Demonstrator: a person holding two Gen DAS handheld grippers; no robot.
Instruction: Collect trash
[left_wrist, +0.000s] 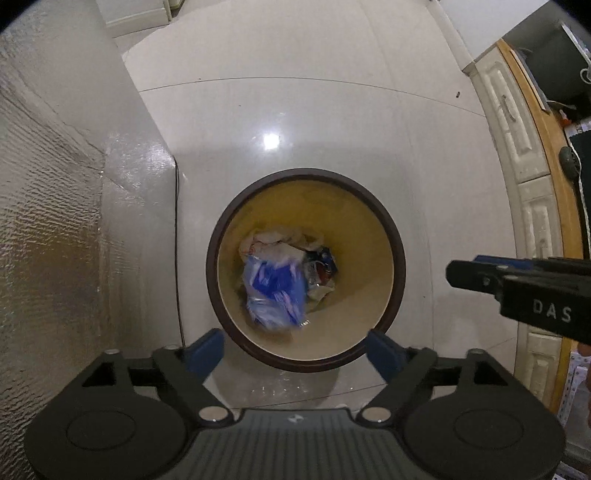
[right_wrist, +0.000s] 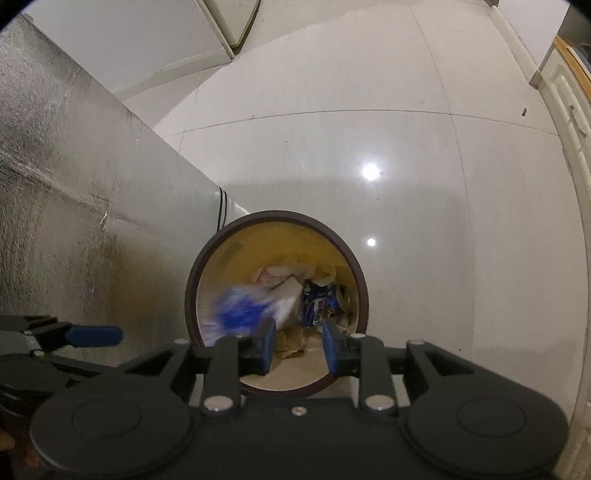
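The left gripper (left_wrist: 295, 350) is hanging wide and empty directly above the bin (left_wrist: 395, 236), the blurred blue-and-white wrapper (left_wrist: 275, 291) lying inside below its fingers, while the right gripper (right_wrist: 298, 345), narrowly parted and empty, is hovering over the bin's near rim.

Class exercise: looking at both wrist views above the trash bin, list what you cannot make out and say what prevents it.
- Blue-and-white plastic bag in the bin: motion-blurred in both views, print unreadable.
- Trash beneath it: hidden by the bag; the bin floor mostly covered.
- Bin's near rim, right wrist view: hidden behind the right gripper.
- Left gripper: nothing between its fingers.
- Countertop items, left wrist view's right edge: cut off, too small.
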